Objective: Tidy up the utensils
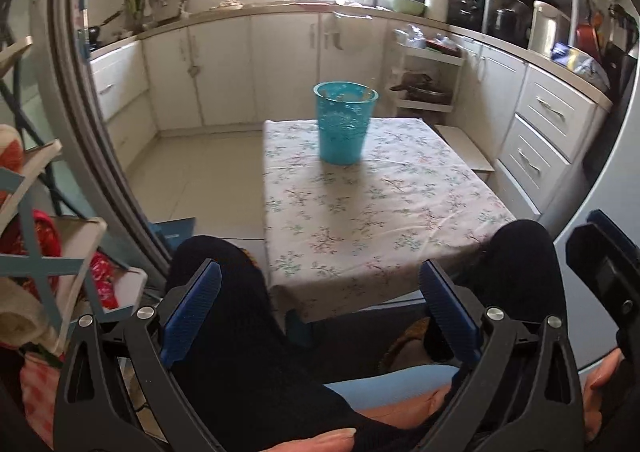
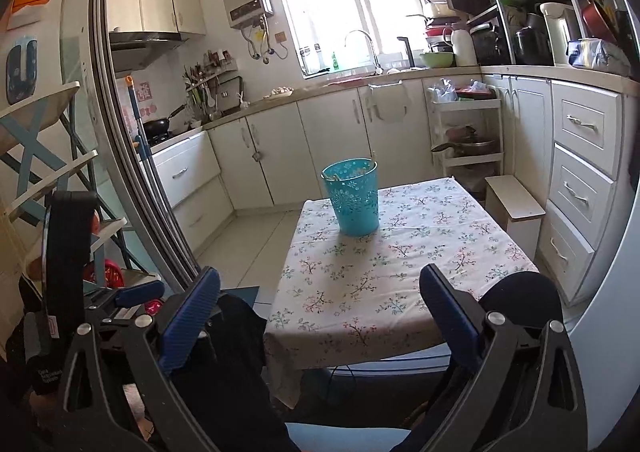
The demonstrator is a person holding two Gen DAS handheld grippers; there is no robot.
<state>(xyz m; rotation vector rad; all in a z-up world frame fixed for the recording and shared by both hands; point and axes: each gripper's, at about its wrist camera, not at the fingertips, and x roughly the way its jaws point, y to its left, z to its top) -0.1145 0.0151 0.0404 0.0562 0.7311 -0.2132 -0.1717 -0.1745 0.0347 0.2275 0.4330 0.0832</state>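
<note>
You are sitting at the near end of the table (image 2: pixel 400 292) with both tools held low over your knees, and nothing is being moved right now. The left gripper (image 1: pixel 320 316) has its jaws spread wide with nothing between them, and the right gripper (image 2: pixel 320 316) is the same, wide apart and empty. The blue bucket (image 2: pixel 354 198) stands upright at the far end of the table, well away from both grippers. It is a bright blue plastic bucket with little flower shapes cut into its sides. Inside it you can just see some pale sticks (image 2: pixel 352 172) leaning against the rim; they could be chopsticks or other utensils, but they are too small to tell for sure. The flowery cloth around the bucket has nothing else on it, so it looks like the utensils are already in the bucket, or the sorting has not begun. If there is more to do, your next move means reaching far forward over the cloth to the bucket. Go slow near it, because a tall light bucket may tip if you bump it.
</note>
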